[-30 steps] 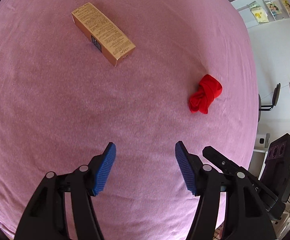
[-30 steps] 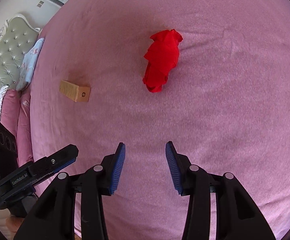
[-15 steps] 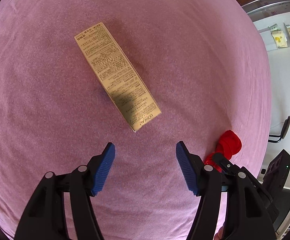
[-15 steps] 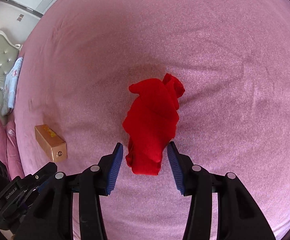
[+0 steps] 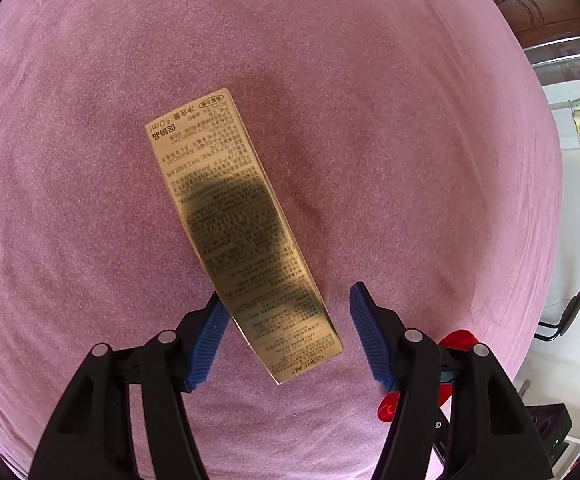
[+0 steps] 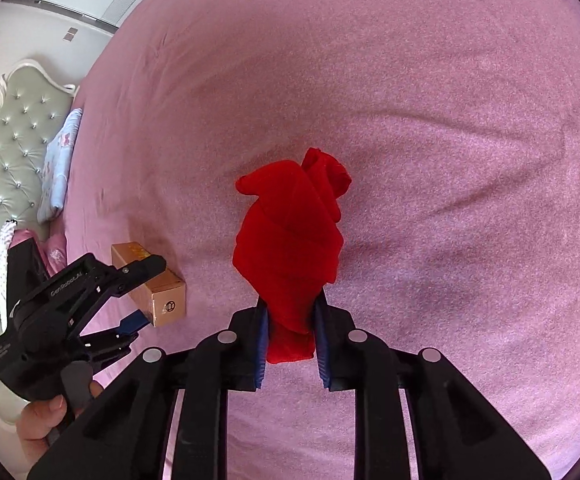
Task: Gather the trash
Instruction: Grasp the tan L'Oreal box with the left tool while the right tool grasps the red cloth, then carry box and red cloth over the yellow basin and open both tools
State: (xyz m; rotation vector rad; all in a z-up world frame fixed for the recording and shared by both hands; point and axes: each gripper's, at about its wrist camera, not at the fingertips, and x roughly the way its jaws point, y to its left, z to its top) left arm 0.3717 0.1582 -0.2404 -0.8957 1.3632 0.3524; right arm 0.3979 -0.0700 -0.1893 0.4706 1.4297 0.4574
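Observation:
A long gold carton (image 5: 234, 224) with small print lies on the pink bedspread (image 5: 410, 120). My left gripper (image 5: 286, 336) is open, its blue pads on either side of the carton's near end. The left pad touches or nearly touches the carton's edge. A crumpled red cloth (image 6: 290, 240) lies on the bedspread (image 6: 450, 120). My right gripper (image 6: 290, 340) is shut on the cloth's near end. The carton (image 6: 154, 280) and the left gripper (image 6: 130, 320) also show at the left of the right wrist view. The red cloth (image 5: 456, 340) peeks out behind the left gripper's right finger.
A tufted grey-green headboard (image 6: 6, 152) and a light blue pillow (image 6: 60, 160) stand at the bed's left end. A dark wooden cabinet (image 5: 542, 4), white shelves (image 5: 574, 128) and a black chair (image 5: 562, 316) lie beyond the bed's right edge.
Both grippers moved forward and down. The left gripper's pads now straddle the carton's near end. The right gripper closed on the red cloth.

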